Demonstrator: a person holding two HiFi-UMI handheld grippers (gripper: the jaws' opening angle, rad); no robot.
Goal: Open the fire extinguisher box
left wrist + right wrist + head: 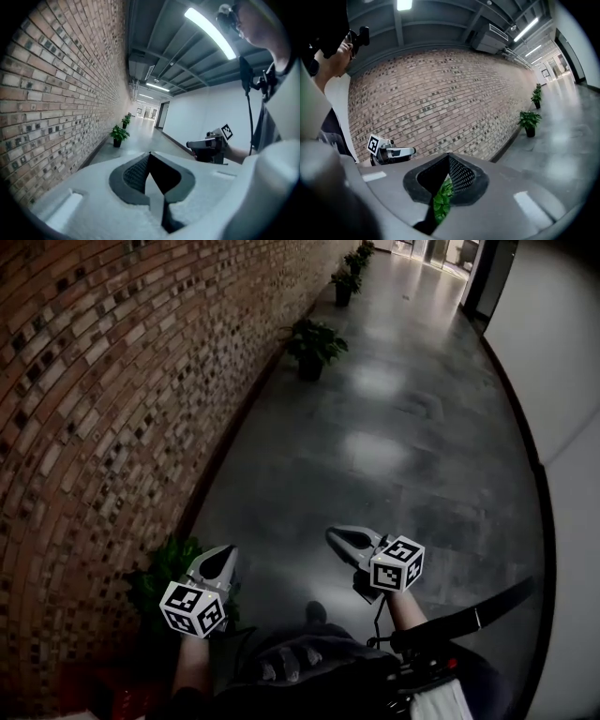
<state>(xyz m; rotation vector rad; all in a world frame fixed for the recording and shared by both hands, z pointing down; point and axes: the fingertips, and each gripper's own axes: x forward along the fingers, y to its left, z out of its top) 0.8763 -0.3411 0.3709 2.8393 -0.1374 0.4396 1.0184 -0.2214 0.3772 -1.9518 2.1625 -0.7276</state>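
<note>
Trouble starts with the target itself: the fire extinguisher box does not show clearly in any view. The only hint I get is a red shape (105, 697) low in the bottom left corner of the head view, at the foot of the brick wall (94, 390), too dark for me to say whether it is the box. If I commit on that guess, I could end up poking at the wrong thing. My left gripper (221, 557) has its fingers pressed together with nothing between them. My right gripper (337, 540) looks the same, tips meeting; the green leaves showing through the slit below its tips in the right gripper view are only background, not something held. With both pairs together, I judge that neither can hook or pinch a door or latch until one spreads, and pushing in like this would likely just knock against the front. A leafy plant (167, 570) stands just beside the left gripper, between it and the wall, and near the red shape. Its leaves could snag the fingers or hide a door edge from me. More potted plants (312, 343) stand further along the wall, well apart from me and no hindrance. The shiny grey floor (403, 446) runs ahead, with a white wall (553, 362) on the right.
</note>
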